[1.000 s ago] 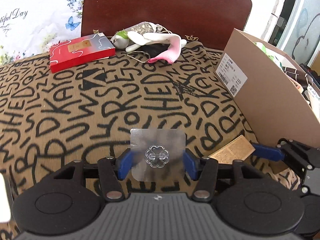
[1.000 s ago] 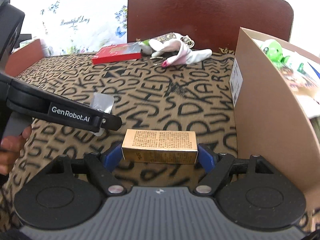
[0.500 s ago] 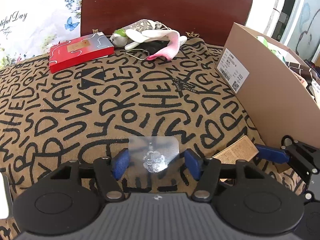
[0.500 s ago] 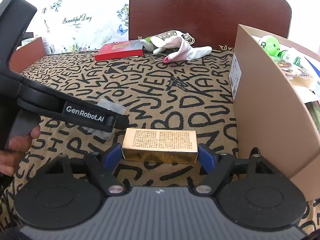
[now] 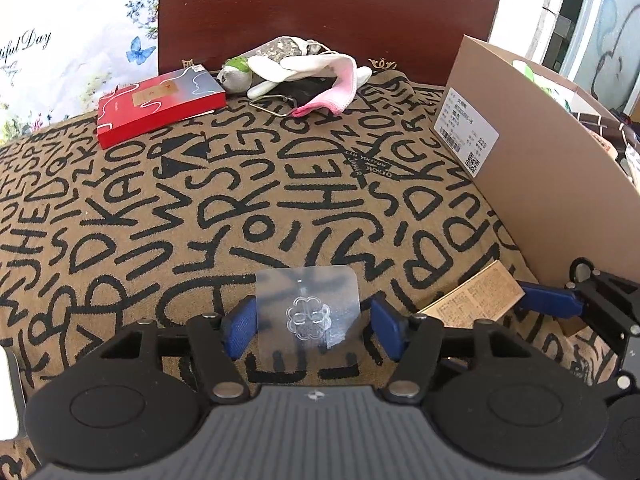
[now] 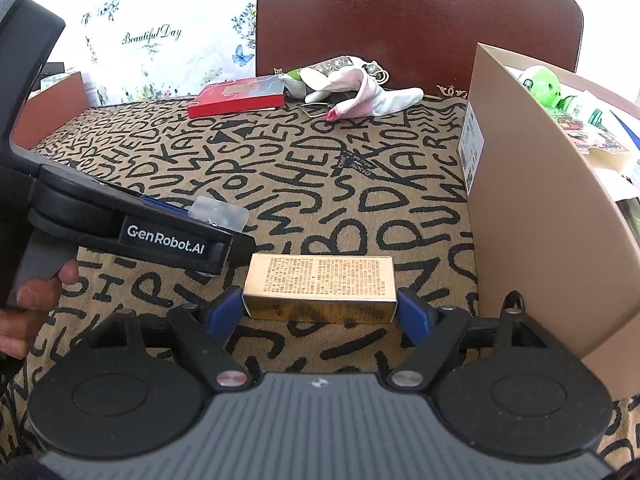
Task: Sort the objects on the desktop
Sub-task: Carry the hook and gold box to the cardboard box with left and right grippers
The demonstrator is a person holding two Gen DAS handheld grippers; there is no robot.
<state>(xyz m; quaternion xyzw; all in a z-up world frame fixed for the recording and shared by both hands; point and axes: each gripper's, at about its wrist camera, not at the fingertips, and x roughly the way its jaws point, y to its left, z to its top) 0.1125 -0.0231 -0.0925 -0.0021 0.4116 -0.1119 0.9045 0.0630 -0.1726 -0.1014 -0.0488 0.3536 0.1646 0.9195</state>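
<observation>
My left gripper (image 5: 310,326) is open around a clear plastic adhesive hook with a clover shape (image 5: 307,310), which lies on the lettered cloth; a gap shows on the right side. My right gripper (image 6: 320,312) is shut on a gold box (image 6: 320,288), held crosswise between the blue pads. The gold box also shows in the left wrist view (image 5: 476,298), and the clear hook in the right wrist view (image 6: 218,214). A cardboard box (image 6: 532,216) with several items inside stands at the right.
A red book (image 5: 158,102) and a heap of white and pink cloth items with a wire clip (image 5: 300,74) lie at the far edge. A dark wooden chair back (image 5: 328,12) stands behind. The brown lettered cloth (image 5: 240,200) covers the surface.
My left gripper has opened: the clear hook, pinched one second ago, now lies loose between the pads. Both grippers have risen slightly. The right gripper keeps hold of the gold box.
</observation>
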